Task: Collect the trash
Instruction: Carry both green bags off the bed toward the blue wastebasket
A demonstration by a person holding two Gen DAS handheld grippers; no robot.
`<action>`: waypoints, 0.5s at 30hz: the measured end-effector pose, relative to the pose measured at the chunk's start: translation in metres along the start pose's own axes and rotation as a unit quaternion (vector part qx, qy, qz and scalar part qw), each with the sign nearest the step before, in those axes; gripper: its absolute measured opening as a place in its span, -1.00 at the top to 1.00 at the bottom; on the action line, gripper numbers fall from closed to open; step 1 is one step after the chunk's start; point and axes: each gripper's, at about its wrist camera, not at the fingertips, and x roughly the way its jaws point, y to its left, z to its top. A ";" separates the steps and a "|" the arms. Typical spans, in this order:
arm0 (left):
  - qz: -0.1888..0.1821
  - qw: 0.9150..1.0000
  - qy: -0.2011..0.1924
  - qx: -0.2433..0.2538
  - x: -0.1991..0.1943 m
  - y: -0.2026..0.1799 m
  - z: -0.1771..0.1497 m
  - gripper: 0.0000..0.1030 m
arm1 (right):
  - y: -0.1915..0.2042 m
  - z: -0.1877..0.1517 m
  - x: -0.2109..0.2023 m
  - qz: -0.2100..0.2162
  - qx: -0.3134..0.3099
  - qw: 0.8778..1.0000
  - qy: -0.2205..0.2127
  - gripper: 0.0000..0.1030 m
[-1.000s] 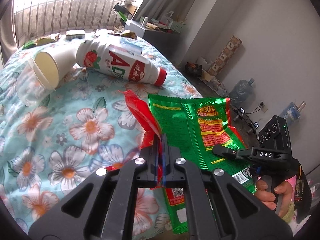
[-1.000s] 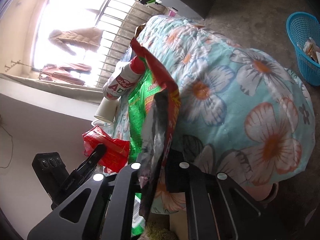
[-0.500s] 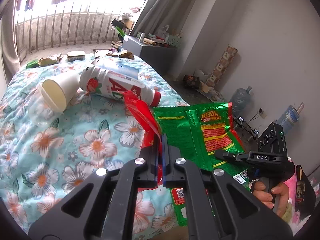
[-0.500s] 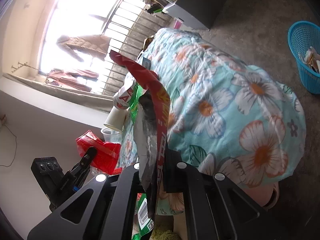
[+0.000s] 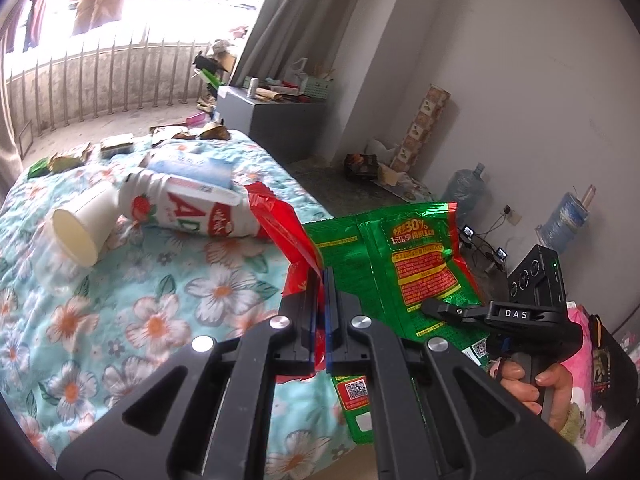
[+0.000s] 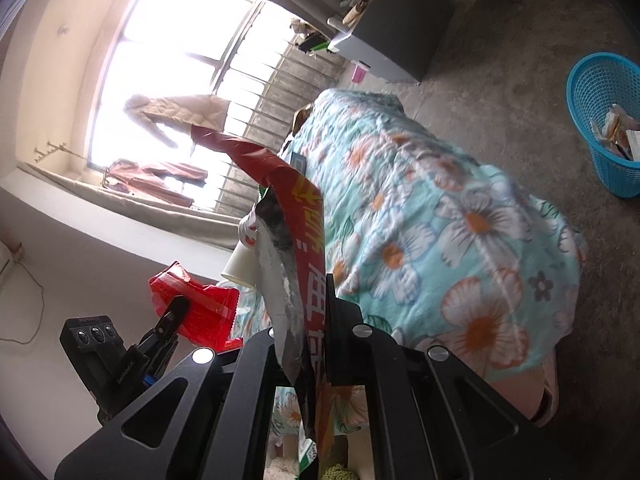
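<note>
My left gripper [image 5: 323, 270] is shut on a crumpled red wrapper [image 5: 280, 228], held above the floral bedspread [image 5: 120, 320]. In the right wrist view that same gripper [image 6: 181, 303] shows at lower left with the red wrapper [image 6: 196, 308] in it. My right gripper [image 6: 308, 292] is shut on a green snack bag [image 6: 304, 236], seen edge-on with its silver inside showing. From the left wrist view the green bag [image 5: 404, 252] hangs flat off the right gripper [image 5: 431, 306], which a hand [image 5: 528, 384] holds.
A white strawberry drink bottle [image 5: 188, 208] and a paper cup [image 5: 80, 232] lie on the bed, with small wrappers [image 5: 116, 146] at its far end. A blue basket [image 6: 604, 120] holding trash stands on the floor. A grey cabinet [image 5: 280, 116] and water jugs [image 5: 464, 192] line the wall.
Both grippers have lifted and drawn back from the bed with their wrappers. The green bag has come up off the bedspread and now hangs clear of it.
</note>
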 end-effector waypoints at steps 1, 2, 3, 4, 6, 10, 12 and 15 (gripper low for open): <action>-0.002 1.000 0.001 0.002 0.002 -0.003 0.001 0.98 | -0.001 0.001 -0.003 0.002 0.002 1.000 -0.004 0.94; -0.005 1.000 0.002 0.005 0.004 -0.007 0.003 0.98 | 0.000 0.002 -0.003 0.002 0.004 1.000 -0.007 0.94; -0.006 1.000 0.003 0.008 0.005 -0.011 0.004 0.98 | -0.001 0.003 -0.006 0.004 0.006 1.000 -0.010 0.94; -0.009 1.000 0.003 0.012 0.007 -0.015 0.005 0.98 | -0.001 0.005 -0.008 0.005 0.008 1.000 -0.014 0.94; -0.013 1.000 0.005 0.019 0.011 -0.023 0.007 0.98 | -0.007 0.008 -0.015 0.010 0.013 1.000 -0.024 0.94; -0.024 0.999 0.013 0.036 0.025 -0.041 0.012 0.98 | -0.016 0.015 -0.028 0.019 0.026 0.999 -0.042 0.94; -0.030 0.998 0.019 0.043 0.034 -0.049 0.016 0.98 | -0.024 0.019 -0.036 0.024 0.034 0.998 -0.054 0.94; -0.043 0.997 0.027 0.054 0.049 -0.065 0.022 0.98 | -0.036 0.024 -0.048 0.030 0.048 0.996 -0.070 0.94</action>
